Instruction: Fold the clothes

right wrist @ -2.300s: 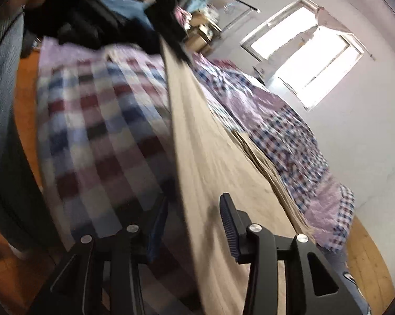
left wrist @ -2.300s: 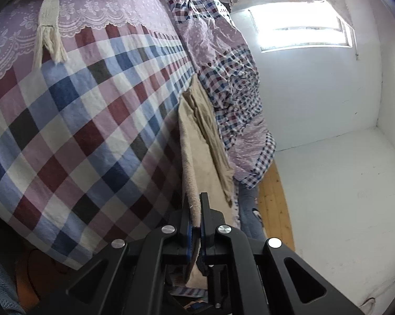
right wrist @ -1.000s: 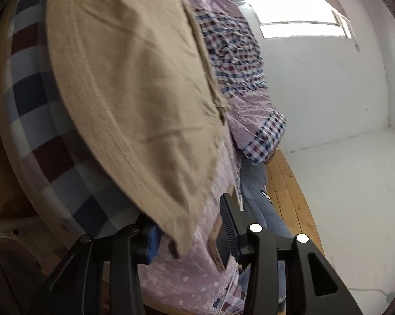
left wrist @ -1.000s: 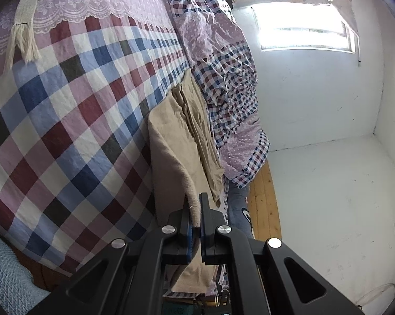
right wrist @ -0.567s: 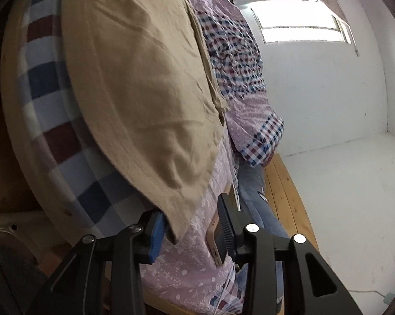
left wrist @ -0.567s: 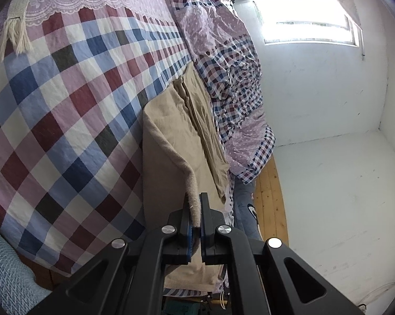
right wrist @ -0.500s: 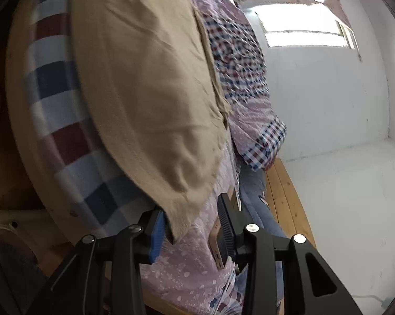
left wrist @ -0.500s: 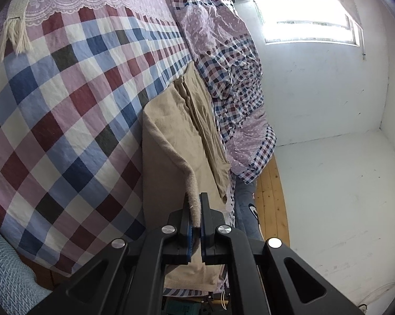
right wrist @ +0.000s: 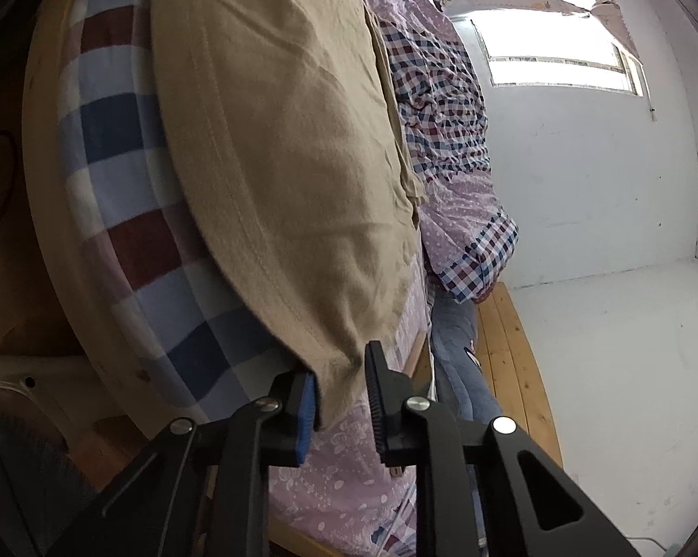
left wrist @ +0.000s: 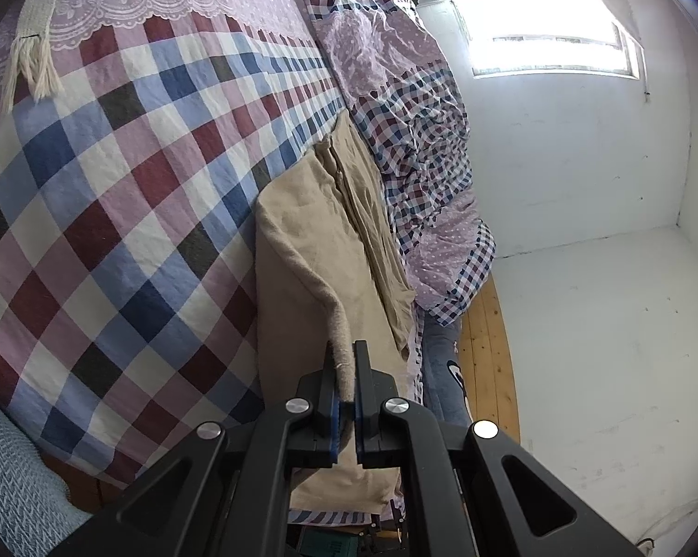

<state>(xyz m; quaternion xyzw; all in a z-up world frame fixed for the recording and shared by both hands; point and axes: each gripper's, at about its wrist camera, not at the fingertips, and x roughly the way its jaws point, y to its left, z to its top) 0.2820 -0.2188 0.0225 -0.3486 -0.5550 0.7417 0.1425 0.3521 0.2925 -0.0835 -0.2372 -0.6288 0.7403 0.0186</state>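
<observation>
Beige garment (left wrist: 302, 255), folded over, wrinkled, flat on checked bedspread (left wrist: 116, 185), corner draped past bed edge

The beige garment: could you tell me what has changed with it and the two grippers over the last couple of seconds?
The beige garment, stretched taut in the air earlier, now lies on the checked bedspread. The right gripper is closing around its hanging corner, with a gap still showing. The left gripper stays clamped on its edge.

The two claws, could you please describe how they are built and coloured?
Both look alike. The left claw and the right claw are matte black angular linkages with triangular cut-outs and round silver pivot screws. Each has two narrow upright fingers lined with blue pads; the right claw's far pad looks ribbed. No cables or markings show.
</observation>
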